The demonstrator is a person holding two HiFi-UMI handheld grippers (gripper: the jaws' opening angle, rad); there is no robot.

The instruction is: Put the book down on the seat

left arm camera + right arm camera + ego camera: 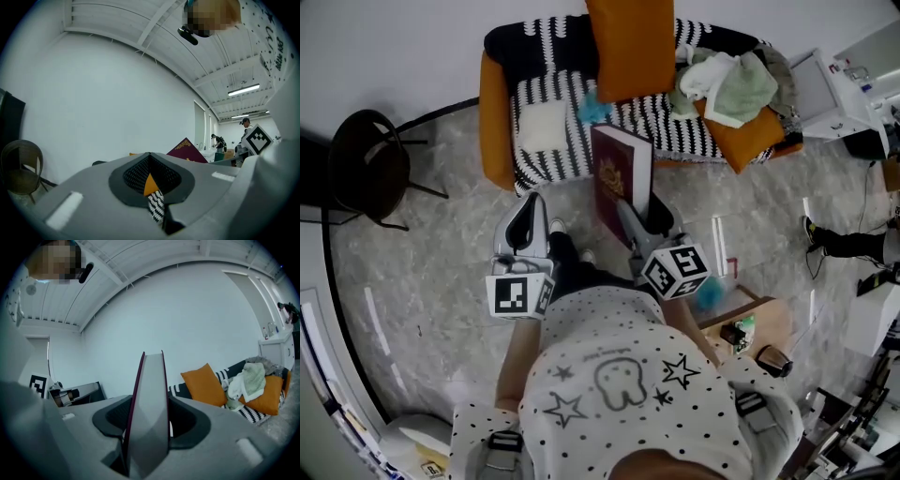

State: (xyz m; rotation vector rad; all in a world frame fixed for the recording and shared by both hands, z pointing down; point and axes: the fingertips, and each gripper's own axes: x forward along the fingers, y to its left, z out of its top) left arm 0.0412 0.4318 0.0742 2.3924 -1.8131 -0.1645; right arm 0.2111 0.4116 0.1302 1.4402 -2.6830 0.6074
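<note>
1. Below the person's dotted shirt (pixel 619 384), the right gripper (pixel 630 223) clamps the maroon book (pixel 621 173), which stands upright just in front of the sofa.
2. Beside it, the left gripper (pixel 528 217) hangs empty with its jaws together.
3. Best done by reaching forward, tipping the book flat over the bare striped seat (pixel 546 161), away from the clothes heap (pixel 727 84), and only then letting go.

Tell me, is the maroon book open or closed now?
Closed. In the right gripper view, the book shows both maroon covers tight against the grey page block, held upright by the right gripper.
</note>
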